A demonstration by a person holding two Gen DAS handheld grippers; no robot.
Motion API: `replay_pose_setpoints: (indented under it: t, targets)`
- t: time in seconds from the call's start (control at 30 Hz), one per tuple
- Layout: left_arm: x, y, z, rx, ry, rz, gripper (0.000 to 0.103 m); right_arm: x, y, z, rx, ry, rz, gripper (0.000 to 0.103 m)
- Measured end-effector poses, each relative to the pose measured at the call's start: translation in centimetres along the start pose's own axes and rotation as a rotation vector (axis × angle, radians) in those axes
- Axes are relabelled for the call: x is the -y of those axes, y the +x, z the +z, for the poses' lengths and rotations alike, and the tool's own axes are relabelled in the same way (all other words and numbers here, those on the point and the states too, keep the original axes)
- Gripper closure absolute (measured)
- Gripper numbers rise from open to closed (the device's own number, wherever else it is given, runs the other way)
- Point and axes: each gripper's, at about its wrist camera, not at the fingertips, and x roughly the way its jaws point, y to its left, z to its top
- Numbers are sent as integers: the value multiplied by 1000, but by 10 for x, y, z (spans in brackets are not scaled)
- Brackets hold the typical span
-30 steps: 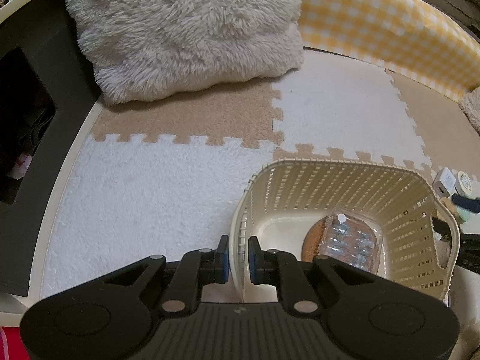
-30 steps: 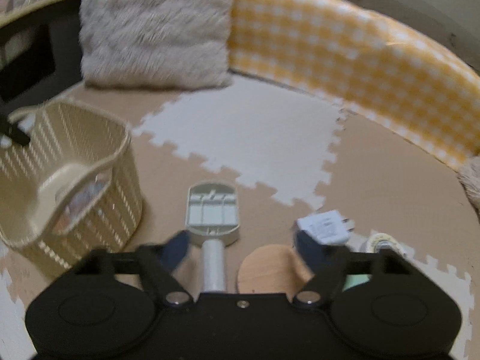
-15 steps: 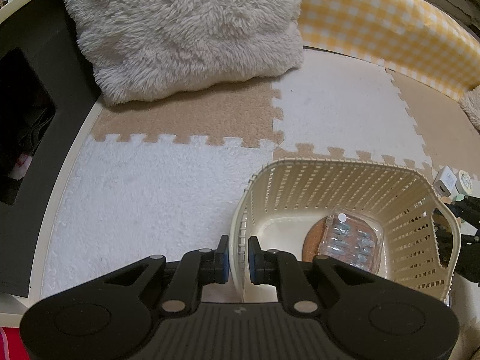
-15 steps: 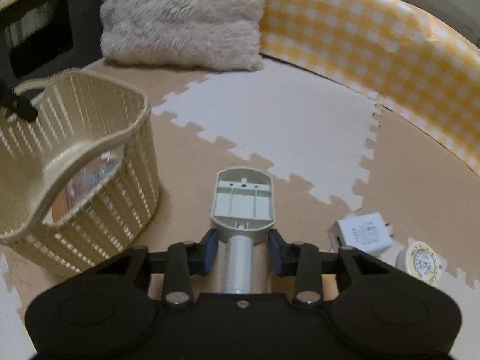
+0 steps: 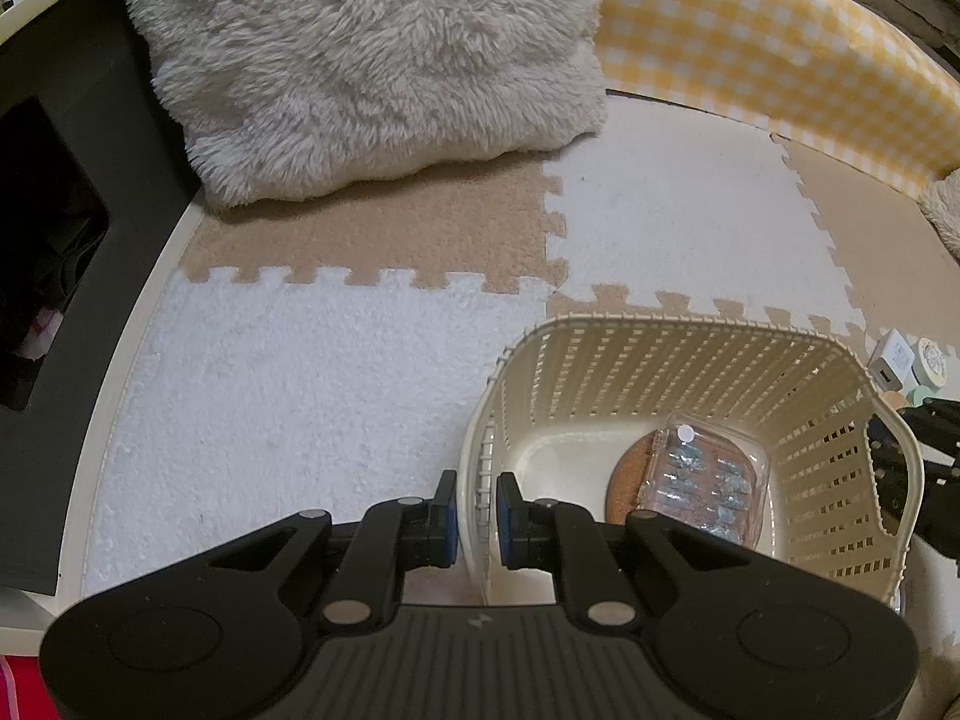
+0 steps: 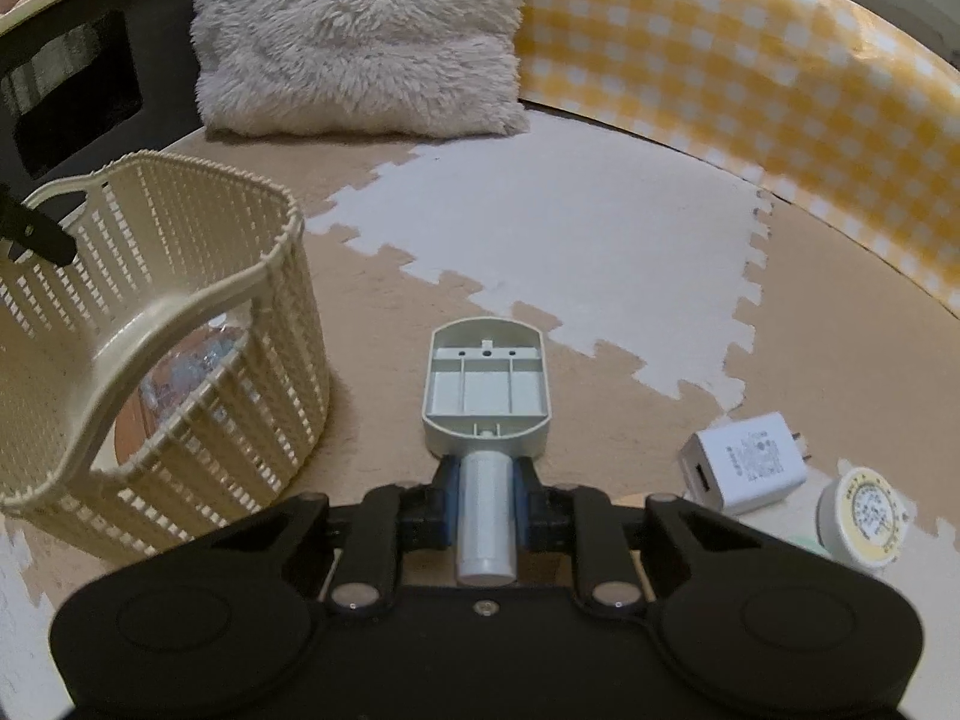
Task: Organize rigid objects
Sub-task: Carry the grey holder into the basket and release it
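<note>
— Cream plastic, slotted all round: that is the basket [image 5: 690, 360], and my left claw [image 5: 477, 510] is pinching its near wall, one pad outside, one inside.

— What lies in it?

— I see a clear blister pack [image 5: 702, 480] resting on a round cork-coloured disc [image 5: 627, 480] on the basket's floor. The basket stands on the foam floor mat [image 5: 330, 372], a patchwork of white and tan puzzle tiles.

— And your right side?

— My right claw [image 6: 485, 504] has just been closing, and its blue pads now press on the pale cylindrical handle of a grey-green tool [image 6: 485, 390]. The tool's oval, tray-like head points away from me, ribbed inside, and lies just beside the basket, to its right on a tan tile. Whether the head touches the mat I cannot tell.

— Anything else loose?

— To the right of the tool I have a white wall charger [image 6: 744, 462] and, next to it, a small round tin with a yellow label [image 6: 864, 516], both on the mat. A fluffy grey cushion [image 6: 360, 42] sits at the back, against a yellow checked bumper [image 6: 750, 72].
</note>
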Motion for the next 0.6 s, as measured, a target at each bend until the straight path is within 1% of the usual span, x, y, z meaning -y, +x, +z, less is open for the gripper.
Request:
replay_pose_setpoints:
  t: [0.1,0.3,0.43,0.6]
  targets:
    - [0,0,0,-3,-1,-1,90,5,-9,3,27,40,-26,84]
    - [0,1,-1,-5,-4,-2,90,10,-41,19,113,111,-60,84]
    - [0,1,-1,-5,-6,-5,90,3,-68,32,171,147,-33,84]
    - [-1,0,0,-2,-9,-9,90,-16,-99,45,232,180,36,84]
